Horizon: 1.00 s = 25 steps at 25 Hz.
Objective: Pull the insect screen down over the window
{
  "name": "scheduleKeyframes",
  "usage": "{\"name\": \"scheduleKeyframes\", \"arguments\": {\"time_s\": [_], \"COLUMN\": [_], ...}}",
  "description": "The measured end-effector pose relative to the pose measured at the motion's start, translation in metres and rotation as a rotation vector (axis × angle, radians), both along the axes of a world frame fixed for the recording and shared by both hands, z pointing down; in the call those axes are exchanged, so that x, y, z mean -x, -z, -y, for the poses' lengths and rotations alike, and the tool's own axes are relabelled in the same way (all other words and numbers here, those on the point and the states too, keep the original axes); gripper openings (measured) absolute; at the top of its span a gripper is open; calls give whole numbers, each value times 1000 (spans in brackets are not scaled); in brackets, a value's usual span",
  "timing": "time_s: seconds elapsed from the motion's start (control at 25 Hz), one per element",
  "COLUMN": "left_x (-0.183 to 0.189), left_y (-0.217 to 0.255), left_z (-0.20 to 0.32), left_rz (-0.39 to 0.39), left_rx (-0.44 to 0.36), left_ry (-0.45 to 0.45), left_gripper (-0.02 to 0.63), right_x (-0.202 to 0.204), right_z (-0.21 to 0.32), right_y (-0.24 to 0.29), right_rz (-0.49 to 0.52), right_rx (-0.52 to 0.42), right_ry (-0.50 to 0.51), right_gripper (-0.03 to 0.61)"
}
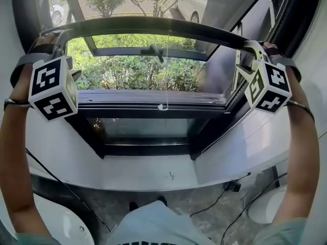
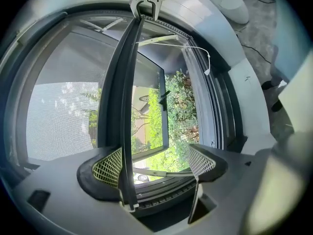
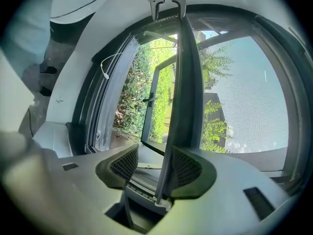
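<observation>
The left gripper (image 2: pixel 154 163) is held with jaws wide apart, the dark metal bottom bar of the insect screen (image 1: pixel 153 25) lying against one pad. The right gripper (image 3: pixel 155 166) is likewise unclamped around it. Beyond, the dark-framed window (image 1: pixel 153 100) is seen uncovered below the bar.

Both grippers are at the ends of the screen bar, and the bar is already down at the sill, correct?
Not quite. The left gripper and right gripper are at the ends of the screen bar, but the bar sits well above the sill, leaving the opening below it uncovered. The head view shows this.
</observation>
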<state>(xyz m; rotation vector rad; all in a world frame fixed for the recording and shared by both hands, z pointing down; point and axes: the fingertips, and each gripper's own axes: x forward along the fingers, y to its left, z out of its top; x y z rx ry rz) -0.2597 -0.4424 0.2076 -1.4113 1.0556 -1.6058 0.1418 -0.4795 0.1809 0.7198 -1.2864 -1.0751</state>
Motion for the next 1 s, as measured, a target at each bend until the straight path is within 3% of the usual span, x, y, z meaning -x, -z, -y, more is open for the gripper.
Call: {"name": "scheduleKeyframes", "arguments": {"time_s": [0.36, 0.6, 1.0], "left_x": [-5, -5, -7], "left_y": [-73, -148, -232], "left_z": [-7, -11, -15], "left_rz": [-11, -8, -48], "left_rx": [109, 213, 270], "left_ry": [2, 7, 13], "left_gripper": [417, 417, 417], "right_x": [-4, -6, -6], "right_z": [-4, -4, -6], "right_y": [-73, -148, -233], "right_rz": [20, -12, -4], "right_rx": [89, 170, 220], "right_ry": [-2, -9, -34], "right_gripper": [222, 222, 222]}}
